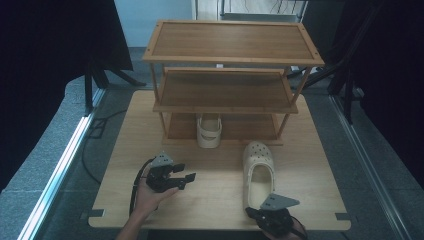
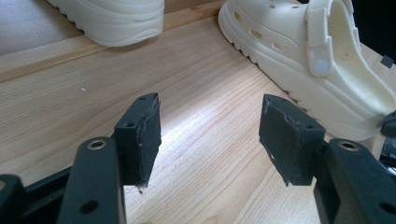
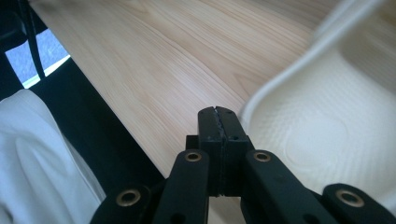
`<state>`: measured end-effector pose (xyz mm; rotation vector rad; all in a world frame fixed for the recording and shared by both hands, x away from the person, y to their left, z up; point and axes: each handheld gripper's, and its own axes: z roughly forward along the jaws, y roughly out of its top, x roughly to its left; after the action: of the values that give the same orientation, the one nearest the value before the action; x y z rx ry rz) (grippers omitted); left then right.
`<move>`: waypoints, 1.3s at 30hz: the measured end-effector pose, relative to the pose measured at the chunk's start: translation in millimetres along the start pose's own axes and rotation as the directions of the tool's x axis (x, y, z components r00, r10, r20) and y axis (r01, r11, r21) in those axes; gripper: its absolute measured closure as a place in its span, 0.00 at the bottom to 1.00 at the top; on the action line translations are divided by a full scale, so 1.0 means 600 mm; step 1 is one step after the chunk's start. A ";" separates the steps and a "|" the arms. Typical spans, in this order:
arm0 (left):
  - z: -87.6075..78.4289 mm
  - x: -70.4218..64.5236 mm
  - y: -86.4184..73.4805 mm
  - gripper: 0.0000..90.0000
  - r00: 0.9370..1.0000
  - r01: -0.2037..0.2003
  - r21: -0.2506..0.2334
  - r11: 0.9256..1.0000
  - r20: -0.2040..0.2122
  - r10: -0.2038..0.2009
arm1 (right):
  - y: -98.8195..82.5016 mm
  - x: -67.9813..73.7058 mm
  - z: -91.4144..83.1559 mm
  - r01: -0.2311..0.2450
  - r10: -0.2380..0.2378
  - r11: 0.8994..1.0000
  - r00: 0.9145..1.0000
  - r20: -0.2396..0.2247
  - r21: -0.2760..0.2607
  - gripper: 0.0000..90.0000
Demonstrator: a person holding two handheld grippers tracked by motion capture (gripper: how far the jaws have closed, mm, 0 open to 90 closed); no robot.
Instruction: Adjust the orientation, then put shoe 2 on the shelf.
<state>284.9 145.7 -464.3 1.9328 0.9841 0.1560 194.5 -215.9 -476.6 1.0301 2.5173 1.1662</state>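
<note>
The cream clog [image 1: 258, 172] lies on the table [image 1: 215, 200] in front of the shelf rack [image 1: 227, 85], toe toward the rack, heel toward the person. Right gripper [image 3: 217, 114] sits at the clog's heel rim, jaws pressed flat together with nothing between them. Left of the clog there is a broad strip of bare wood, and the left gripper [image 2: 210, 135] hovers there, jaws spread wide and empty. A second clog [image 1: 209, 131] stands on the rack's bottom shelf, its front hidden under the shelf above. The right gripper is cut off by the picture's bottom edge in the high view, right at the table's near edge.
</note>
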 end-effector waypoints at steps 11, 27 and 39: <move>0.002 0.007 0.006 0.44 1.000 0.001 -0.003 1.000 0.001 -0.001 | -0.057 -0.070 -0.072 -0.140 0.142 0.989 0.988 0.055 -0.041 1.00; -0.004 0.012 0.012 0.44 1.000 0.000 -0.015 1.000 0.000 0.000 | -0.031 -0.081 -0.110 -0.072 0.082 0.984 0.995 0.054 -0.166 0.78; -0.008 0.014 0.014 0.44 1.000 0.000 -0.017 1.000 -0.006 0.000 | 0.014 -0.173 -0.098 -0.134 0.164 0.980 0.965 0.207 -0.149 0.64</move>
<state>293.1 152.4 -457.1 1.9179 0.9841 0.1700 251.0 -315.9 -443.0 1.2555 2.1943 1.1713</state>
